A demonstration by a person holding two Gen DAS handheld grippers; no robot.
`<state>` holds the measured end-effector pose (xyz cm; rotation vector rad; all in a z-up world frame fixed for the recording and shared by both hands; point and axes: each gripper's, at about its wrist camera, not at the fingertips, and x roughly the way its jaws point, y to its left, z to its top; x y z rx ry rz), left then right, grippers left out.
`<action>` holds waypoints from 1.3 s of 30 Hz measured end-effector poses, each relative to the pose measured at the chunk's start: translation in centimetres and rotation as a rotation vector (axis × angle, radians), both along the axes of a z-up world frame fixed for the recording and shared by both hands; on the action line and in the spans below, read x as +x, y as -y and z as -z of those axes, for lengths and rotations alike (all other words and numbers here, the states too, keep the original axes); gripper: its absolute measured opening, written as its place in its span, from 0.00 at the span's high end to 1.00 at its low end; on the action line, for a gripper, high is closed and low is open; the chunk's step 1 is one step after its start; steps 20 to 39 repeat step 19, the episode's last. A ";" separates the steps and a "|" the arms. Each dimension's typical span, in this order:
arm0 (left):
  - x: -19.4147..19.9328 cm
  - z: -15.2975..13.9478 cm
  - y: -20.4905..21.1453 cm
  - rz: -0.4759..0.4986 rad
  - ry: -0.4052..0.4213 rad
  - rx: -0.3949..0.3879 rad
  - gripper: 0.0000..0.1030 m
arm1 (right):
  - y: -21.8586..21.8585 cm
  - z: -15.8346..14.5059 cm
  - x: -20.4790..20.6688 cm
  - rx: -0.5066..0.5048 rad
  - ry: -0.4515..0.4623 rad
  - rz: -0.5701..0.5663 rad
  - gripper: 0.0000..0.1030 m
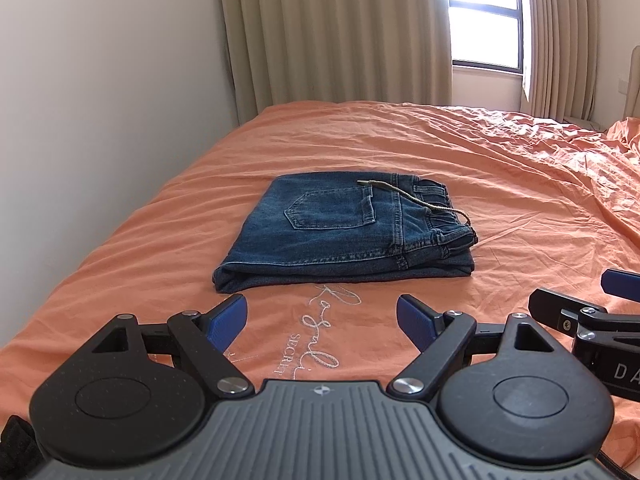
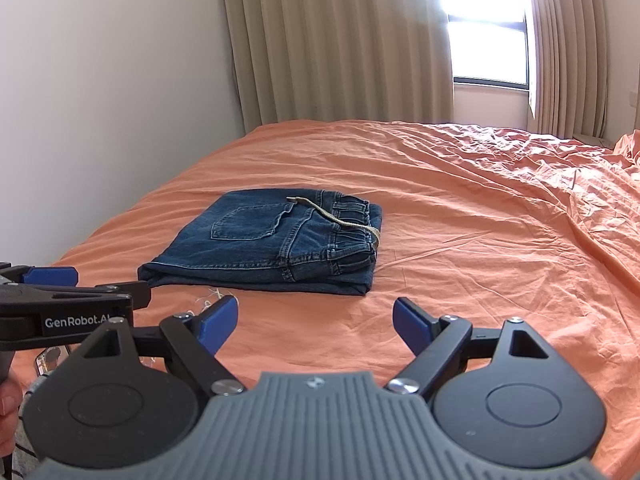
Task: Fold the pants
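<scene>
Blue denim pants (image 1: 344, 228) lie folded into a compact stack on the orange bed sheet (image 1: 500, 184), back pocket up, waistband to the right, with a beige drawstring (image 1: 416, 198) lying across the top. They also show in the right wrist view (image 2: 272, 244). My left gripper (image 1: 322, 320) is open and empty, held just in front of the stack's near edge. My right gripper (image 2: 314, 320) is open and empty, near the stack's near right corner. Each gripper shows at the edge of the other's view: the right one (image 1: 592, 308), the left one (image 2: 60, 296).
A white wall (image 1: 100, 120) runs along the bed's left side. Beige curtains (image 1: 332, 32) and a bright window (image 1: 484, 20) stand behind the bed. The sheet (image 2: 520, 208) is wrinkled to the right, with embroidered lettering (image 1: 320, 320) near the front.
</scene>
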<state>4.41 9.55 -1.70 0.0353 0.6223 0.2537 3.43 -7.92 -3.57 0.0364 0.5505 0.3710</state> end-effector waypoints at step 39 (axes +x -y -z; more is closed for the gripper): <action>-0.1 -0.6 0.4 0.014 0.019 0.005 0.04 | 0.1 -0.6 -0.3 0.002 0.006 -0.008 0.21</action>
